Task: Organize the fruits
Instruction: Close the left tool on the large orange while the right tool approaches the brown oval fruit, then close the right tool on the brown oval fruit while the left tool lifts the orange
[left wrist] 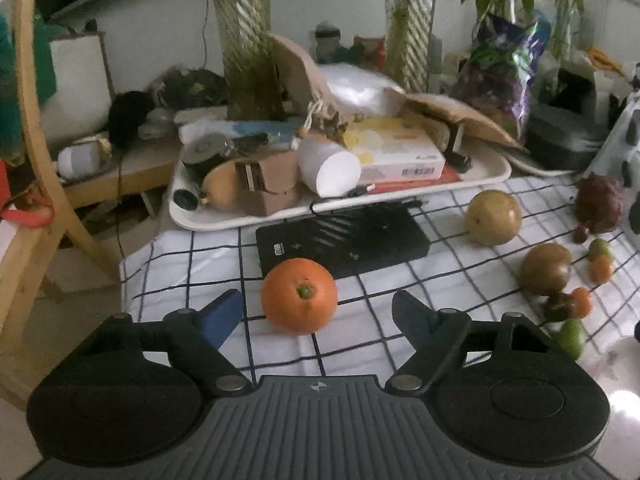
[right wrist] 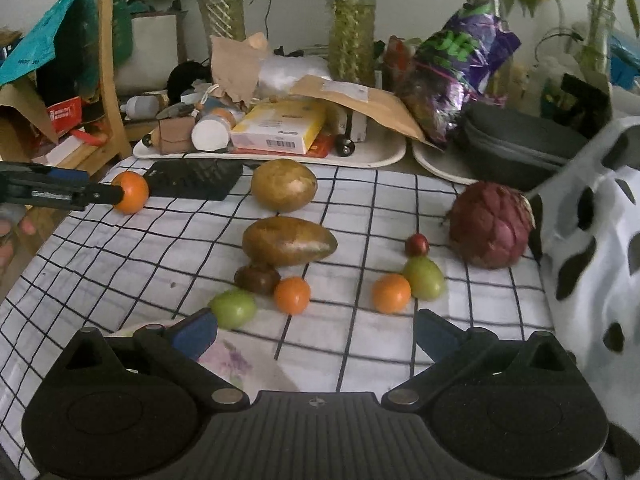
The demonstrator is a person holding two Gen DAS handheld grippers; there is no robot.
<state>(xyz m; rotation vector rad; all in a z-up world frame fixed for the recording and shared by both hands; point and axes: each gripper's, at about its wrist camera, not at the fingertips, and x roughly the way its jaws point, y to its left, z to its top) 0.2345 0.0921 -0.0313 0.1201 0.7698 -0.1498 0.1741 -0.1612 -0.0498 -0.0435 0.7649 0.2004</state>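
The left gripper (left wrist: 316, 312) points downward at a slant toward the orange (left wrist: 299, 295), which lies near the left edge of the table, on the checked cloth (left wrist: 360, 344) just in front of a flat black device (left wrist: 344, 240). Its jaws stand wide on both sides of the orange; the blue pads (left wrist: 222, 316) do not press on it. In the right wrist view this gripper comes in from the left, with its tip at the orange.

The right gripper (right wrist: 316, 332) is also tilted downward, open and empty, above the near middle of the table. Before it lie a green tomato (right wrist: 233, 308), a dark tomato (right wrist: 257, 278), two small orange tomatoes (right wrist: 292, 295) and another green one (right wrist: 424, 279) (some are touching). Two brown mangoes (right wrist: 289, 241) are farther back, and a red dragon fruit (right wrist: 490, 226) sits near the right edge, beside a white spotted basket (right wrist: 592, 240). The cluttered tray (right wrist: 376, 156) closes the far edge; free cloth remains at the near left.
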